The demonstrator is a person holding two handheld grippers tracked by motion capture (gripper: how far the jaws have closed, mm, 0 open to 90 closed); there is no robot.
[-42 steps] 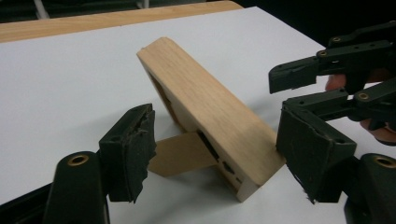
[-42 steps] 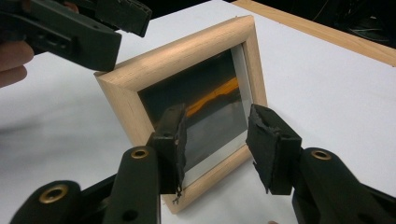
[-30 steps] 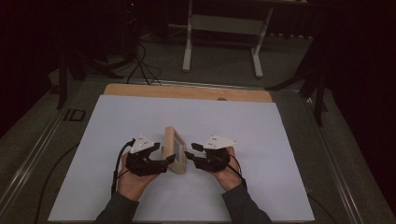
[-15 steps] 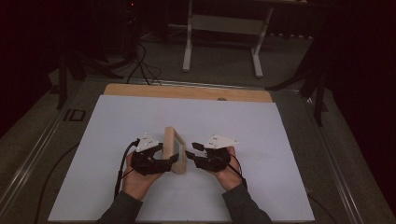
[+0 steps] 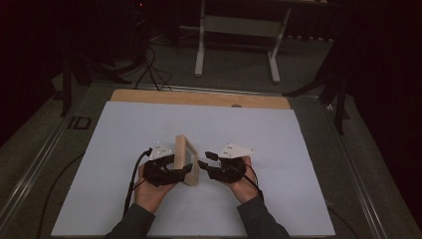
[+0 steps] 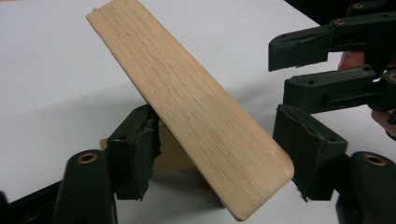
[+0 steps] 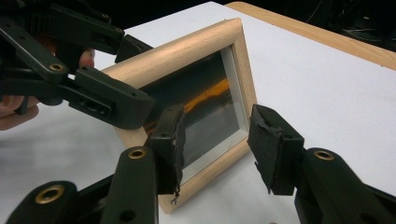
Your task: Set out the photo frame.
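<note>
Two grippers meet at a small wooden picture frame (image 5: 186, 159) that stands on edge on the white counter (image 5: 124, 129), near its front middle. In the high view the left gripper (image 5: 185, 171) comes in from 9 o'clock of the frame and the right gripper (image 5: 203, 165) from 3 o'clock.

In the left gripper view the jaws straddle the frame's wooden back stand (image 6: 196, 112); they have just been closing a little, with the stand between them. One pad touches the stand's underside at 8 o'clock, while the other sits just off its rounded lower corner at 4 o'clock, so this gripper is open, not clamped.

In the right gripper view the right gripper's jaws stand apart around the frame's lower corner. One pad lies against the glass front (image 7: 205, 112), the other hangs clear at 3 o'clock: open as well.

The picture under the glass is dark and hard to make out, apart from an orange streak. The left gripper's jaws cover the frame's upper left part in that view, and the stand's foot is cut off at the bottom edge of the left gripper view.

Beyond the counter's wooden far edge (image 5: 199, 97), at 12 o'clock, a white metal stand (image 5: 239, 30) and cables (image 5: 149, 69) lie on the dim floor.
</note>
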